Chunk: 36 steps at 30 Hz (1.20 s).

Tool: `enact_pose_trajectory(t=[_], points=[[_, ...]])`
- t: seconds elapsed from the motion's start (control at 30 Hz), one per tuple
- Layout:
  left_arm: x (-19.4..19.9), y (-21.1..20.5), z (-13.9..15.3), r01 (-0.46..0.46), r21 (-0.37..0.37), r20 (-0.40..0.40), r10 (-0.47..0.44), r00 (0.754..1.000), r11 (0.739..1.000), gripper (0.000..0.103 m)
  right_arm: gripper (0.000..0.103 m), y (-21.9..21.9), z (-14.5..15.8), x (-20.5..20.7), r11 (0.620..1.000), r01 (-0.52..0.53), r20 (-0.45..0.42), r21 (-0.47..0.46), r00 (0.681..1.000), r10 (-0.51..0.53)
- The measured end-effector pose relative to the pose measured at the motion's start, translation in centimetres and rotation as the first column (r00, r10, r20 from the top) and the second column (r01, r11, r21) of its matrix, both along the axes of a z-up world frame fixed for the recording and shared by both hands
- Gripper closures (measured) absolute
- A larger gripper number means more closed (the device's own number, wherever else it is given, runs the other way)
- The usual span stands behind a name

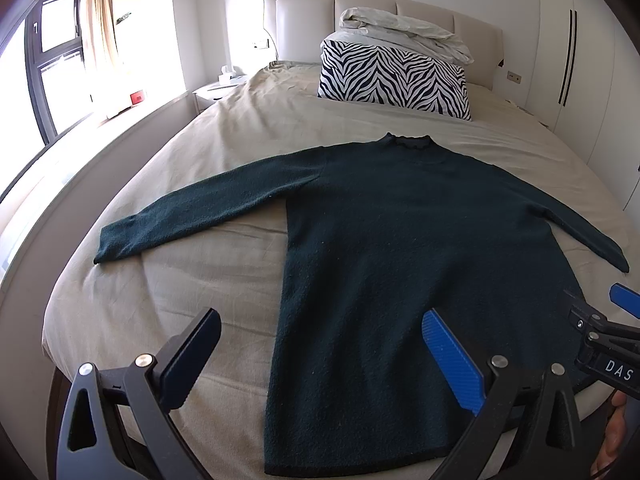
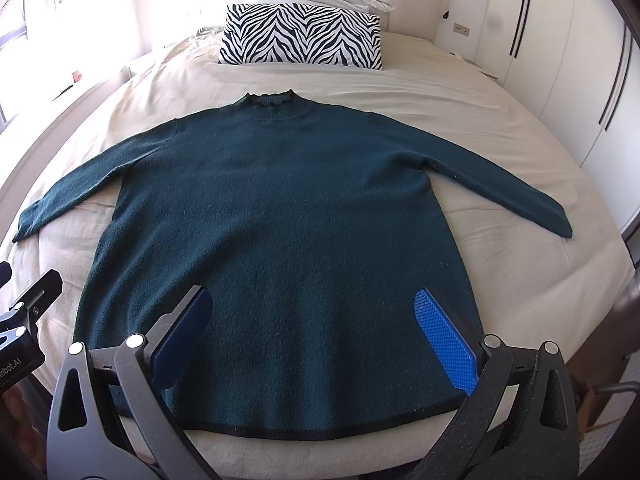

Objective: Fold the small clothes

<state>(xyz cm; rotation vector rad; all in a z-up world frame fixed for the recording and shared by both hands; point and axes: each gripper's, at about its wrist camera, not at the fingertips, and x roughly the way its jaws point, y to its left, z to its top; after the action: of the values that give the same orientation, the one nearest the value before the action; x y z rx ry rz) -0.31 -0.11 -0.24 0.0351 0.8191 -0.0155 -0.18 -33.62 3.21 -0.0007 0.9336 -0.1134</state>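
Note:
A dark green long-sleeved sweater (image 1: pixel 400 248) (image 2: pixel 280 220) lies flat on the bed, collar toward the headboard, both sleeves spread out to the sides, hem at the near edge. My left gripper (image 1: pixel 320 344) hovers open above the hem's left part, with nothing between its fingers. Over the middle of the hem my right gripper (image 2: pixel 314 320) is open and empty as well. The right gripper's body also shows at the right edge of the left wrist view, and the left gripper's body at the left edge of the right wrist view.
A beige sheet covers the bed (image 1: pixel 224 152) (image 2: pixel 400 96). A zebra-print pillow (image 1: pixel 394 76) (image 2: pixel 302 36) with a crumpled white duvet (image 1: pixel 404 32) on top sits by the headboard. White wardrobes (image 2: pixel 568 60) stand to the right, a window and a bedside table (image 1: pixel 212 92) to the left.

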Motion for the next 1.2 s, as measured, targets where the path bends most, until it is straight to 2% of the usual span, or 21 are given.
enact_pose_trajectory(t=[0.13, 0.53, 1.2], points=[[0.1, 0.3, -0.4, 0.0, -0.001, -0.002, 0.0, 1.0, 1.0, 0.0, 0.0, 0.3, -0.8, -0.5, 1.0, -0.003, -0.001, -0.003, 1.0, 0.003], [0.3, 1.5, -1.2, -0.008, -0.005, -0.007, 0.008, 1.0, 1.0, 0.0, 0.0, 0.4, -0.7, 0.0, 1.0, -0.006, -0.009, -0.007, 1.0, 0.006], [0.3, 1.4, -1.1, -0.015, -0.01, -0.015, 0.015, 1.0, 1.0, 0.0, 0.0, 1.0, -1.2, -0.1, 1.0, -0.005, -0.014, -0.007, 1.0, 0.005]])
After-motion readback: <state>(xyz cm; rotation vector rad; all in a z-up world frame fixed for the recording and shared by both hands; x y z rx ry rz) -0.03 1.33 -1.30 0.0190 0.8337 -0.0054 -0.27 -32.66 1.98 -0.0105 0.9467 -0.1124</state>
